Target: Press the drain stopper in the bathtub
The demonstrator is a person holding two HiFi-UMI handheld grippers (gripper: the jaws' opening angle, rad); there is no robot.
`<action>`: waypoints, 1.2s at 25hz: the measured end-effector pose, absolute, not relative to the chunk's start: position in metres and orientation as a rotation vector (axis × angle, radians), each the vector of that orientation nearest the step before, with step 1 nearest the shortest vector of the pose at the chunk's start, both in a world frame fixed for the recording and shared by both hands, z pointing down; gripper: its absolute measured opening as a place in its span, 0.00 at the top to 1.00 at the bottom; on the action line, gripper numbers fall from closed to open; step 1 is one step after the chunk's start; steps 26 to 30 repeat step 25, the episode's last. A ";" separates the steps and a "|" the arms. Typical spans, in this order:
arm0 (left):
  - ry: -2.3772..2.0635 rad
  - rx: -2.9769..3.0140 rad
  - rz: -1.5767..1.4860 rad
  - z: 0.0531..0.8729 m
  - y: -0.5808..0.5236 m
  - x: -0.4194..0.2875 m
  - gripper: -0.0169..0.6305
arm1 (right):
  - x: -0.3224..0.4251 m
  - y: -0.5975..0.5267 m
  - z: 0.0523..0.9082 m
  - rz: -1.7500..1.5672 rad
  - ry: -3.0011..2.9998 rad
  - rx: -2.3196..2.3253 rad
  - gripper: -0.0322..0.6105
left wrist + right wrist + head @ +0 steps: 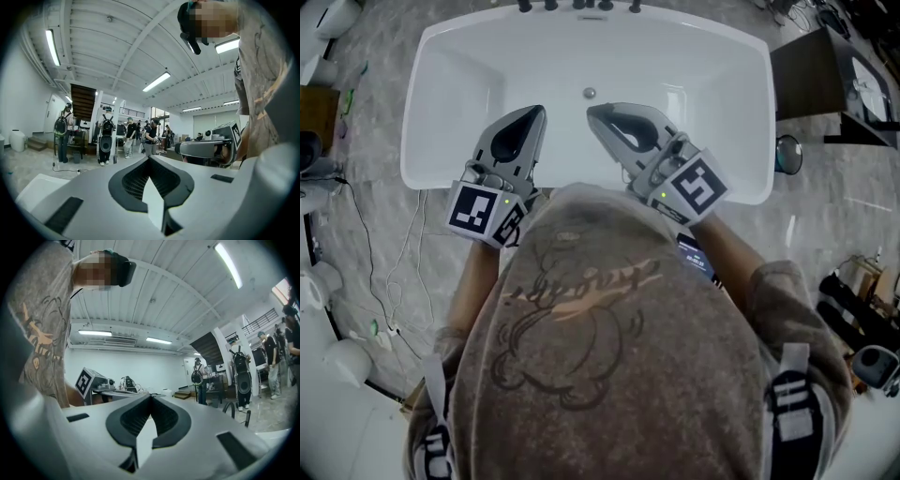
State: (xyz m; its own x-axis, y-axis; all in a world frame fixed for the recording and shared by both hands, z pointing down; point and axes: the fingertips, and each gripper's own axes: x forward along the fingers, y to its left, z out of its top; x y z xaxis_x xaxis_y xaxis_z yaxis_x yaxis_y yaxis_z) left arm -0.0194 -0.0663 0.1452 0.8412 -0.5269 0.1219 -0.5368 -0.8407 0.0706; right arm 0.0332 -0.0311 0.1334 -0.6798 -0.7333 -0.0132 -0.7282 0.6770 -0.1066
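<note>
In the head view a white bathtub lies below me, with a small round metal drain stopper on its floor near the far end. My left gripper hovers over the tub's near-left part, jaws shut on nothing. My right gripper is also shut and empty, its tip just short of the stopper in the picture. Both gripper views point up into the room and show neither tub nor stopper. The left gripper view shows the right gripper's body beside it; the right gripper view shows the left one.
Dark faucet fittings stand on the tub's far rim. A dark cabinet and a round object are at the right. Cables trail on the floor at the left. Several people stand far off in the hall.
</note>
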 end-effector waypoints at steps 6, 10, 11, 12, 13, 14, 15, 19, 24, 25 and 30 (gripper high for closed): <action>-0.838 2.902 0.171 0.149 -0.060 -0.017 0.97 | 0.027 -0.028 0.134 -0.133 2.864 -1.178 0.95; -0.834 2.899 0.178 0.151 -0.059 -0.020 0.97 | 0.022 -0.030 0.132 -0.117 2.878 -1.156 0.95; -0.833 2.897 0.181 0.152 -0.058 -0.019 0.97 | 0.021 -0.030 0.133 -0.118 2.880 -1.150 0.95; -0.832 2.896 0.183 0.154 -0.058 -0.019 0.97 | 0.021 -0.030 0.133 -0.120 2.881 -1.146 0.95; -0.831 2.896 0.184 0.155 -0.058 -0.017 0.97 | 0.021 -0.031 0.134 -0.117 2.883 -1.143 0.95; -0.831 2.896 0.183 0.155 -0.057 -0.016 0.97 | 0.021 -0.032 0.133 -0.110 2.882 -1.142 0.95; -0.831 2.895 0.180 0.156 -0.057 -0.014 0.97 | 0.022 -0.032 0.132 -0.104 2.880 -1.143 0.95; -0.839 2.892 0.165 0.152 -0.057 -0.012 0.97 | 0.022 -0.033 0.129 -0.091 2.867 -1.154 0.95; -0.848 2.891 0.148 0.149 -0.061 -0.015 0.97 | 0.019 -0.034 0.131 -0.091 2.878 -1.157 0.95; -0.851 2.890 0.145 0.148 -0.062 -0.016 0.97 | 0.018 -0.035 0.132 -0.091 2.882 -1.157 0.95; -0.851 2.890 0.145 0.148 -0.062 -0.016 0.97 | 0.018 -0.035 0.132 -0.091 2.882 -1.157 0.95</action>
